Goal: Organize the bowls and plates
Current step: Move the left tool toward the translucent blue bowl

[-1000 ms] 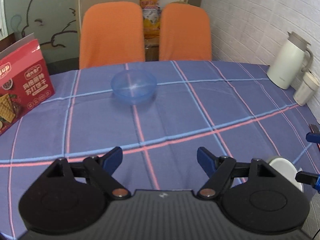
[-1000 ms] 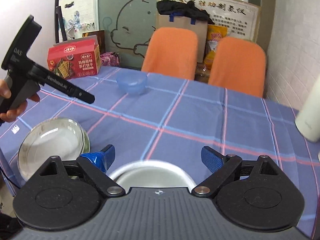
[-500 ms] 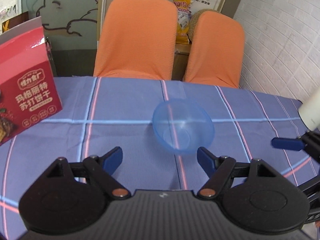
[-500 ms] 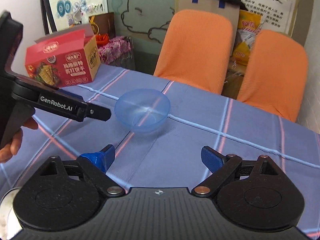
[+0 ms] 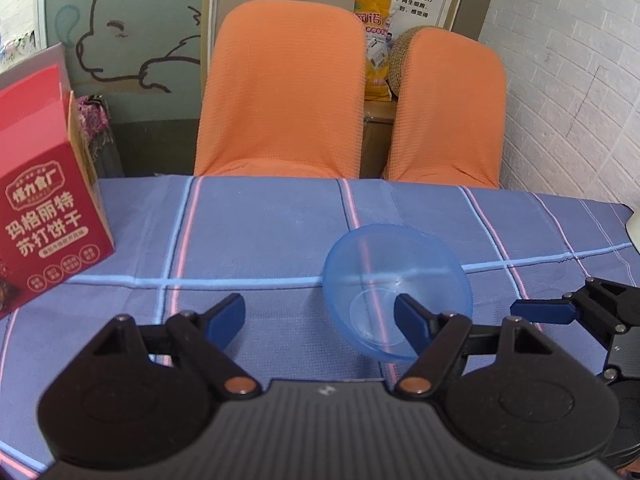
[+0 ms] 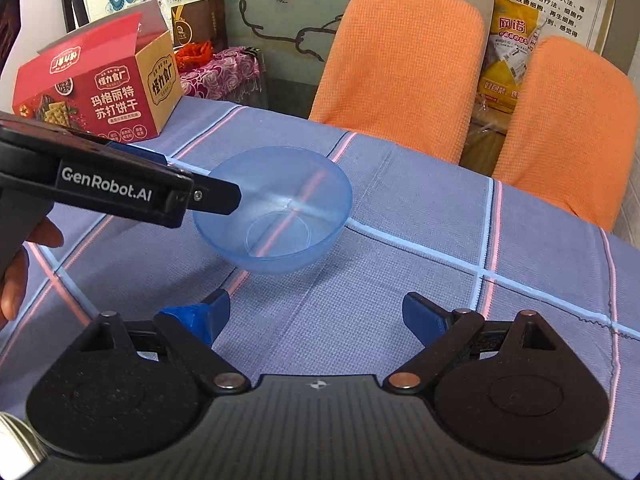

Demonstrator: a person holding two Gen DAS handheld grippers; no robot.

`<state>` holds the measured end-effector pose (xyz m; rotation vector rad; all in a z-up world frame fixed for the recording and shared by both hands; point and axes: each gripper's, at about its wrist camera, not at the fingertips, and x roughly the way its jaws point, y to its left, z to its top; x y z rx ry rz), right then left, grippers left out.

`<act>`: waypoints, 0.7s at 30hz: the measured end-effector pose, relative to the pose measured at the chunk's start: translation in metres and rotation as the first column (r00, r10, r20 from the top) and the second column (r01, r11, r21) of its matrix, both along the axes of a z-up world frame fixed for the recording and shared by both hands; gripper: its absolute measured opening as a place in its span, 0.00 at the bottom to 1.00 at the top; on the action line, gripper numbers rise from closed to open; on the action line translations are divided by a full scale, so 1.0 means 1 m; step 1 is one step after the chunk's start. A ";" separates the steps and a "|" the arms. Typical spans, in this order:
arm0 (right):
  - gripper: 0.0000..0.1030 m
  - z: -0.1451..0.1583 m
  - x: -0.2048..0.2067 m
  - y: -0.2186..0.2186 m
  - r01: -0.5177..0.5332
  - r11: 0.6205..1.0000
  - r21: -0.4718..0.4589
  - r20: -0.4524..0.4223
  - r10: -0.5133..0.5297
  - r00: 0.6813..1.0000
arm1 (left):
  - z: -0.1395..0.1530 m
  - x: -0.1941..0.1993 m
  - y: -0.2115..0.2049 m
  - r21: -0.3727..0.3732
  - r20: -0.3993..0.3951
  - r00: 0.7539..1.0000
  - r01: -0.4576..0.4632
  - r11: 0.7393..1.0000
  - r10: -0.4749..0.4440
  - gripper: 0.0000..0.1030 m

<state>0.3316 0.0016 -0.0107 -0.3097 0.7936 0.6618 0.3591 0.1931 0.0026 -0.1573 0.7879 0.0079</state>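
Two orange chairs (image 5: 280, 92) stand behind our table, whose blue plaid tablecloth (image 5: 260, 240) carries a red cracker box (image 6: 96, 92) at the left and a translucent blue plastic bowl (image 6: 276, 208) upright near the middle. Our left gripper (image 5: 320, 316) is spread wide with nothing between its fingers, its right fingertip (image 5: 412, 320) lying over the bowl's near side in the left wrist view. Our right gripper (image 6: 316, 316) is likewise spread and empty, just short of the bowl.
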 end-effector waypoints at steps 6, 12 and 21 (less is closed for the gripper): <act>0.78 -0.002 0.005 0.009 -0.007 1.000 -0.009 -0.004 0.007 1.000 | 0.002 0.002 -0.002 0.007 0.009 1.000 0.017 1.000 -0.017 0.75; 0.78 -0.006 0.007 0.011 -0.002 1.000 -0.005 -0.005 0.001 1.000 | -0.002 0.009 0.000 0.001 0.000 1.000 0.023 1.000 -0.023 0.75; 0.78 -0.010 0.016 0.017 0.010 1.000 -0.003 -0.010 -0.010 1.000 | -0.015 0.030 0.002 -0.080 -0.040 0.998 0.053 0.995 -0.057 0.75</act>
